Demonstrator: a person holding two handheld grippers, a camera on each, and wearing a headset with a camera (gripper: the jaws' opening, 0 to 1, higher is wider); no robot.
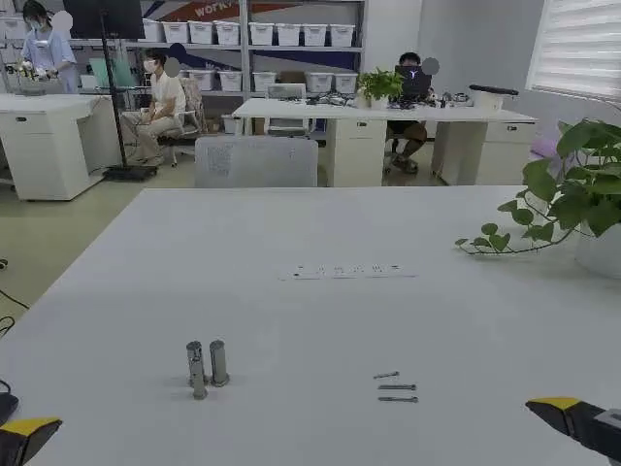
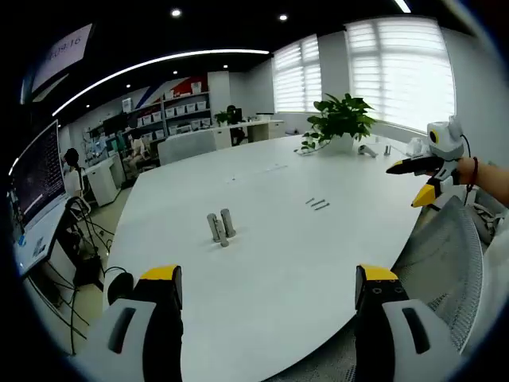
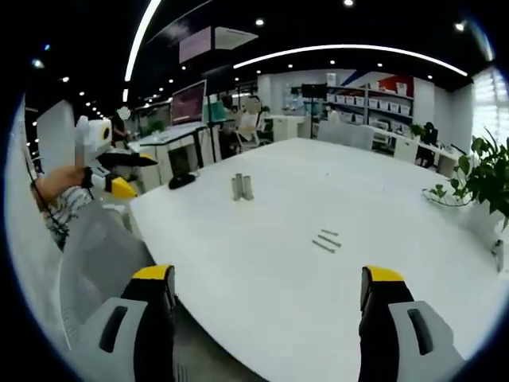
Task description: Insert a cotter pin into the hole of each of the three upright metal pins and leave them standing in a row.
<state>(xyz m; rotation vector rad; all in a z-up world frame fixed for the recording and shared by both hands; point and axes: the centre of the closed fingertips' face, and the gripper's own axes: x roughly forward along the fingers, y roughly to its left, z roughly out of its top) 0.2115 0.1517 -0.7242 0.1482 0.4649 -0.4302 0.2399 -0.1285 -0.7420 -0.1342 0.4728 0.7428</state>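
Your left gripper [image 2: 266, 277] and right gripper [image 3: 266, 275] both hang spread and empty at the near edge of the table [image 1: 291, 320]. Go first for one of the three cotter pins [image 1: 396, 386], lower right of centre in the head view, pinching one end so the other stays free. The three metal pins [image 1: 206, 366] stand bunched at lower left. Their holes are too small to make out.

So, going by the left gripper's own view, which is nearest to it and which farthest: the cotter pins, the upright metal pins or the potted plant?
1. Upright metal pins: just ahead of the left gripper, slightly to the left.
2. Cotter pins: farther on, to the right.
3. Potted plant: farthest, well beyond both, on the right.
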